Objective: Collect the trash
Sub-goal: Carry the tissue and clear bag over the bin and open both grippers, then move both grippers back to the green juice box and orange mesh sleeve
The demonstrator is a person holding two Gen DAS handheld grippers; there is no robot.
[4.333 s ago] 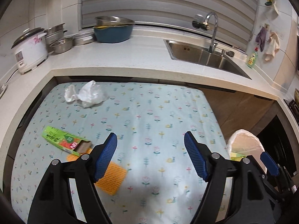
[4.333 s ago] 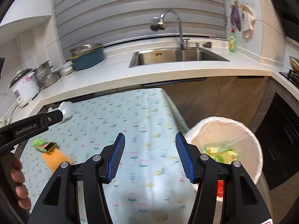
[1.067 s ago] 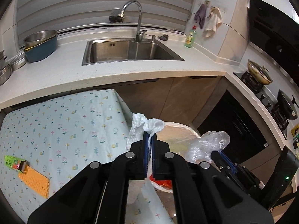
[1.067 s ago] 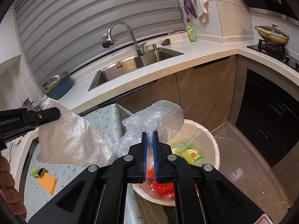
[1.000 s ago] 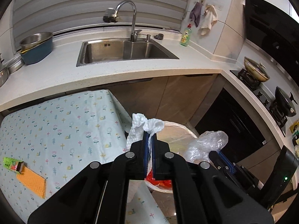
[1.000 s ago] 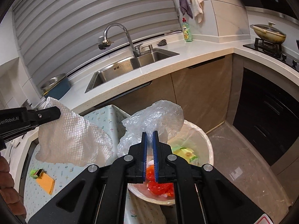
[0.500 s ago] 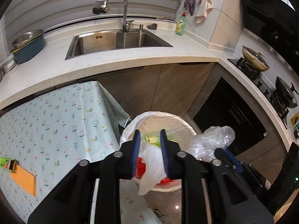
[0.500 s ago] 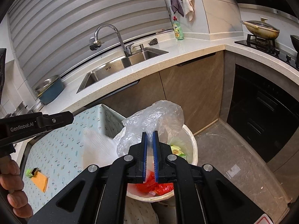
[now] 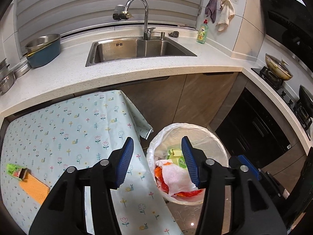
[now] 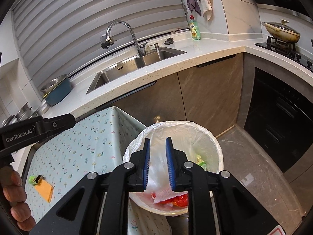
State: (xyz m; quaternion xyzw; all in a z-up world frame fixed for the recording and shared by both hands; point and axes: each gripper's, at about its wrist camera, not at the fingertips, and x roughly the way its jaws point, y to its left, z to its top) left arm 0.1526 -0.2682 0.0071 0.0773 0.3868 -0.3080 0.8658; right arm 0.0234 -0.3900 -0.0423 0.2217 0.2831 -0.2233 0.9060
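Note:
A white-lined trash bin (image 9: 219,143) (image 10: 217,145) stands on the floor by the table's right end. A white paper towel (image 9: 176,178) (image 10: 163,193) lies in it on red and green trash. My left gripper (image 9: 157,161) is open and empty above the bin's left rim. My right gripper (image 10: 158,163) is open a little over the bin, with a blurred clear plastic bag (image 10: 157,168) dropping between its fingers. A green carton (image 9: 16,171) (image 10: 35,179) and an orange pad (image 9: 34,186) (image 10: 45,191) lie on the table at the left.
The table has a floral cloth (image 9: 68,133) that hangs over its right edge. Behind it runs a white counter (image 9: 137,66) with a sink (image 9: 137,49), a tap and pots at the left. Dark cabinets and a stove (image 9: 277,72) are at the right.
My left gripper opened and the paper towel fell into the bin. My right gripper opened and let go of the clear plastic bag, which is falling toward the bin.

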